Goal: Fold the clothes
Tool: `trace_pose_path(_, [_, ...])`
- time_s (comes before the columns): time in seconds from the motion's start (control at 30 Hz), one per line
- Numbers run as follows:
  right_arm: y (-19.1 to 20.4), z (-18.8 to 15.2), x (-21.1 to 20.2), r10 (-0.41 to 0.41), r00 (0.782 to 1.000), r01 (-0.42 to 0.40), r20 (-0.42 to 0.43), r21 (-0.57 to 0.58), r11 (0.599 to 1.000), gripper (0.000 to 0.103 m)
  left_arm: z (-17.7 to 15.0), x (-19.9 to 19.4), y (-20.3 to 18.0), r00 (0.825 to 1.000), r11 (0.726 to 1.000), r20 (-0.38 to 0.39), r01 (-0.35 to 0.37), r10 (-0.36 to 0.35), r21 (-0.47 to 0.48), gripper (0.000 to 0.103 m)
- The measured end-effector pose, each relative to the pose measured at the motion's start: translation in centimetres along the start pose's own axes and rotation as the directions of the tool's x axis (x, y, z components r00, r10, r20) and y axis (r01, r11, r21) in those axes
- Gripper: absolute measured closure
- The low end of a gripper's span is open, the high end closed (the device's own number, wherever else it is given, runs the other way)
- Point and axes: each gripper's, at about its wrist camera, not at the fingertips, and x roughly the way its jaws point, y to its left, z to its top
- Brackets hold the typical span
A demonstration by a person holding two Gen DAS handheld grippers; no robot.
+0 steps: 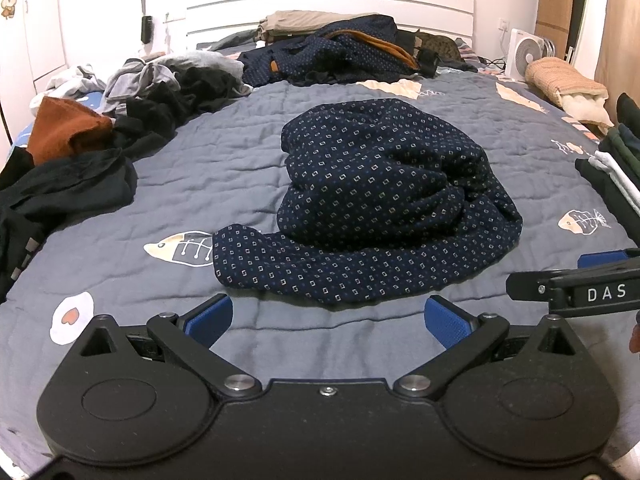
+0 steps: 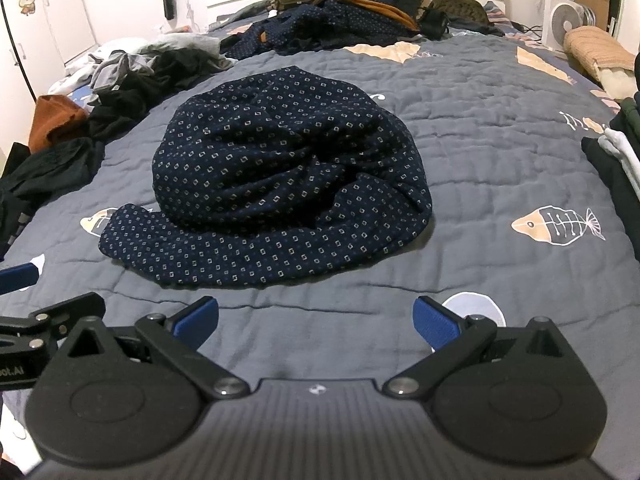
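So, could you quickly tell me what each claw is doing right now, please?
Left claw: open, holding nothing.
Right claw: open, holding nothing.

1. Left gripper (image 1: 328, 320): black body, two round caps, silver screws, blue ribbed pads (image 1: 210, 318).
2. Right gripper (image 2: 316, 318): the same black body; white "DAS" lettering shows at 3 o'clock in the left view.

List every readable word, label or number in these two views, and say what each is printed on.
"DAS" – white letters on the black body of the right tool, seen from the left wrist view.
"ot.AI" – cut-off white lettering on the black body of the left tool, seen from the right wrist view; its start is out of frame.
Small mark on the white fan: too small to read.
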Motion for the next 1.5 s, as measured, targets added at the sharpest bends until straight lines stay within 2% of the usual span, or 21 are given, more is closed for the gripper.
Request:
trace_pose_path(0.2, [0.1,0.0,0.3,0.004,1.0,-0.004,-0.006,0.011,1.0,0.0,-0.1,0.1,0.4,0.998,0.997,0.01,0.066,-0.066,-0.026,0.0])
trace_pose_path(0.33, [0.1,0.0,0.5,0.009,1.0,-0.009,-0.01,0.019,1.0,0.0,0.0,0.1,0.5,0.999,0.999,0.016,0.045,-0.044,-0.031,0.0])
trace_pose_path(0.6, [0.7,0.3,0.7,0.011,1.0,-0.011,0.003,-0.012,1.0,0.0,0.0,0.2,1.0,0.996,0.995,0.022,0.083,-0.082,-0.051,0.0])
trace_pose_path(0.73, [1.3,1.0,1.4,0.012,1.0,-0.011,0.014,-0.044,0.999,0.0,0.1,0.2,0.8,0.997,0.997,0.035,0.071,-0.071,-0.021,0.0])
trace_pose_path(0.87, [1.5,2.0,2.1,0.02,0.999,-0.018,0.046,-0.054,0.998,0.001,0.3,0.2,1.4,0.997,0.997,0.043,0.072,-0.07,-0.032,0.0])
trace_pose_path(0.97, [1.0,2.8,2.3,0.054,0.995,-0.052,0.088,-0.025,0.998,0.001,0.5,0.4,2.3,0.997,0.996,0.047,0.069,-0.066,-0.056,0.0])
trace_pose_path(1.1, [0.9,3.8,2.9,0.082,0.986,-0.077,0.147,-0.042,0.996,0.001,0.8,0.8,3.5,0.998,0.995,0.046,0.054,-0.05,-0.082,0.0])
trace_pose_path(1.23, [1.4,4.5,3.7,0.167,0.968,-0.156,0.19,-0.068,0.985,0.0,0.9,1.4,4.8,0.998,0.993,0.055,0.021,-0.014,-0.12,0.0])
trace_pose_path(1.4, [3.2,5.5,5.8,0.196,0.97,-0.181,0.146,-0.11,0.977,0.0,1.2,1.8,6.2,0.997,0.988,0.066,-0.016,0.027,-0.155,0.0])
trace_pose_path(1.5, [4.1,5.9,7.2,0.167,0.977,-0.149,0.131,-0.134,0.98,0.0,1.3,2.0,7.0,0.998,0.984,0.061,-0.012,0.023,-0.176,0.0])
